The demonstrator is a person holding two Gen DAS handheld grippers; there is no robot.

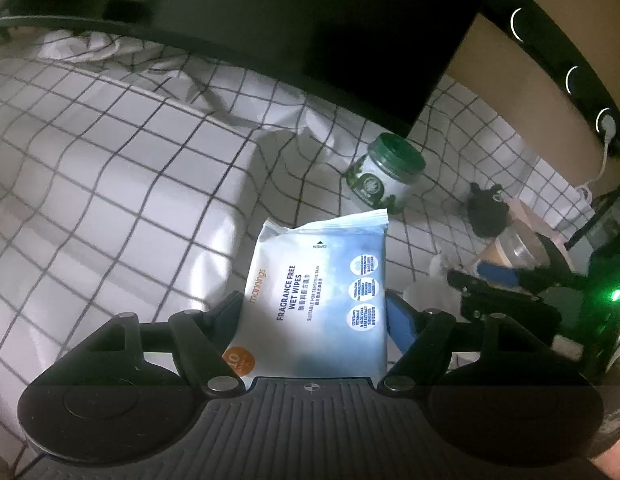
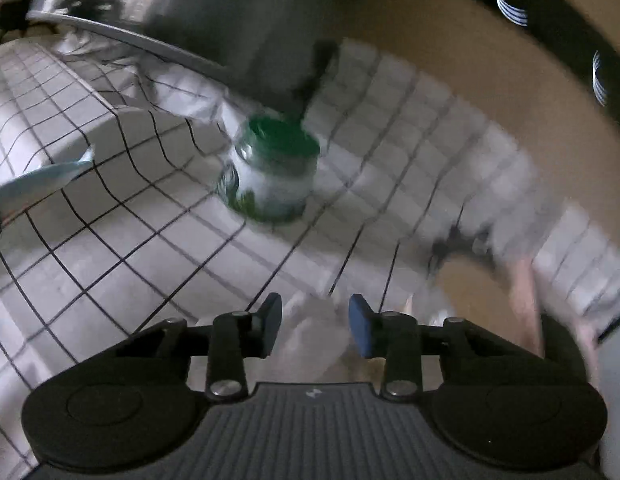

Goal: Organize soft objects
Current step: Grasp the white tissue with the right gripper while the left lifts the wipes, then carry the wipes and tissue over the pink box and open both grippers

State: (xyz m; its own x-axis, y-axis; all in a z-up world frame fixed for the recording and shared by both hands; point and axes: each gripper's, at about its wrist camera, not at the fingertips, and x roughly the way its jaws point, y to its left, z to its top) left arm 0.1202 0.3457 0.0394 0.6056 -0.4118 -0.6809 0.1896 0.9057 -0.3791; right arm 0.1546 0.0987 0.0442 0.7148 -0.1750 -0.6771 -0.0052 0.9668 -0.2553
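Note:
My left gripper [image 1: 316,320] is shut on a blue-and-white pack of wet wipes [image 1: 322,284], held by its sides above the checked cloth [image 1: 109,168]. The pack's corner shows at the left edge of the right wrist view [image 2: 37,184]. My right gripper [image 2: 314,326] stands part open around something white and soft [image 2: 314,332]; the view is blurred and I cannot tell whether the pads touch it. In the left wrist view that gripper [image 1: 494,284] sits to the right, beside a white fluffy thing [image 1: 426,292].
A green-lidded jar [image 1: 386,174] [image 2: 273,172] stands on the cloth ahead. A dark monitor [image 1: 293,24] overhangs the back. A small black soft toy [image 1: 488,210], a clear container [image 1: 514,244] and a pink strap lie at the right. A beige wall with a power strip [image 1: 570,80] is behind.

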